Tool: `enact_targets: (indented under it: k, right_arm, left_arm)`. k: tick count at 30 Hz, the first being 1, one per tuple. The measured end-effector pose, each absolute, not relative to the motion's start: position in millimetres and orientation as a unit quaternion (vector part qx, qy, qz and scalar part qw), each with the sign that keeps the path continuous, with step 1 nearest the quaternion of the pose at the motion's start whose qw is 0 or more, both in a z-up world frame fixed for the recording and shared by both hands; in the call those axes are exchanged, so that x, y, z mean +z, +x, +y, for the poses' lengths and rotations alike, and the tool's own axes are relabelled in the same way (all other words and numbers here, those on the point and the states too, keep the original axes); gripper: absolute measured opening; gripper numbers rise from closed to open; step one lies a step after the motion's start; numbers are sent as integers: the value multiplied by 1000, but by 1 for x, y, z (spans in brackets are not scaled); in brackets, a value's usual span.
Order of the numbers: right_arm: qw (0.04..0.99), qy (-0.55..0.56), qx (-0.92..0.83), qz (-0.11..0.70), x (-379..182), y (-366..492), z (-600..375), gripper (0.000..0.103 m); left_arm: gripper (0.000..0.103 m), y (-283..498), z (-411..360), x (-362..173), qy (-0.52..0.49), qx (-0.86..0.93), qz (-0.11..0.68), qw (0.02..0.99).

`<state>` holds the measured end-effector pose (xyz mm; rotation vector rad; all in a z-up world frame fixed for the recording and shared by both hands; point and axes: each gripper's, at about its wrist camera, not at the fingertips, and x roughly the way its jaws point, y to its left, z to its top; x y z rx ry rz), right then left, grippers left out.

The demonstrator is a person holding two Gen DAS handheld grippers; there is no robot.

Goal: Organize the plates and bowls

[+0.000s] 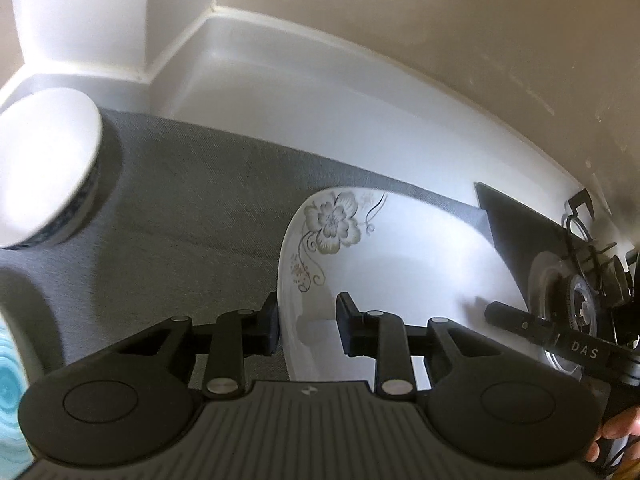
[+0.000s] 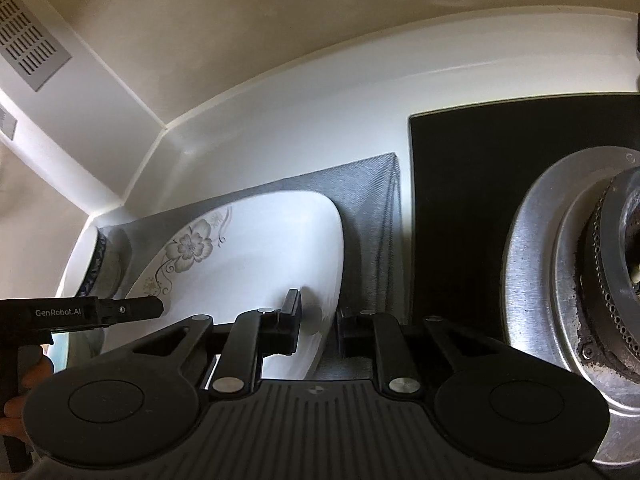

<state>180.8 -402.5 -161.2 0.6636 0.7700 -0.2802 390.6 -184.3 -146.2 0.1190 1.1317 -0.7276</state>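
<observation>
Left wrist view: the left gripper (image 1: 307,322) has its jaws clamped on one edge of the flowered plate (image 1: 400,248). The right gripper (image 2: 319,322) pinches the opposite edge, above the grey cloth (image 1: 192,200).

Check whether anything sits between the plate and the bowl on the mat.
Nothing visible. Bare grey mat separates the plate from the bowl. Both grippers, left and right, grip the plate's opposite rims.
</observation>
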Motion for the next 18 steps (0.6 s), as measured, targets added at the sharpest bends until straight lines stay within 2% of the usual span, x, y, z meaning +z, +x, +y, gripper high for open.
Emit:
enact_targets:
  k: [18]
  right_arm:
    - [869, 315, -127, 360, -143, 158, -377, 19]
  left_arm:
    - [32, 357, -157, -127, 46, -346, 514, 784]
